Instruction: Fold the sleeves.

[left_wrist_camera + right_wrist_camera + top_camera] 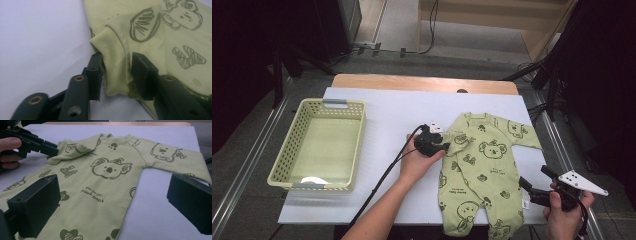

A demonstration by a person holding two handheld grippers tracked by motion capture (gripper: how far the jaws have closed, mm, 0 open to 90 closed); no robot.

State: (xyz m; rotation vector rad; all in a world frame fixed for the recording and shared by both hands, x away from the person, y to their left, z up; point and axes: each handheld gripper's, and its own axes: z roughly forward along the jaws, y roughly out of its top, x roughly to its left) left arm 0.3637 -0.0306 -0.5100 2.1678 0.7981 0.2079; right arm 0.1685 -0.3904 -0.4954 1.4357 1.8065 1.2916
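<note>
Pinches the basket-side sleeve (112, 50) of the green romper (479, 175) in the left gripper (446, 147), both pads against the cuff, with that sleeve folded in over the chest. Lies otherwise flat on the white mat (387, 115), well to the right of the basket (358, 142) and apart from it. Holds the right gripper (533, 176) wide open with nothing between the jaws, just off the romper's edge farthest from the basket.

Grips little more than the ribbed cuff, so probably slips free on a quick pull and lets the fold spring back toward the basket. May instead drag the whole romper across the smooth mat toward the basket, with nothing pinning the opposite edge. Could also catch the chest layer under the cuff and lift a crease into the front. Leaves the far sleeve (524, 135) spread away from the basket, so risks a lopsided fold if hurried.
</note>
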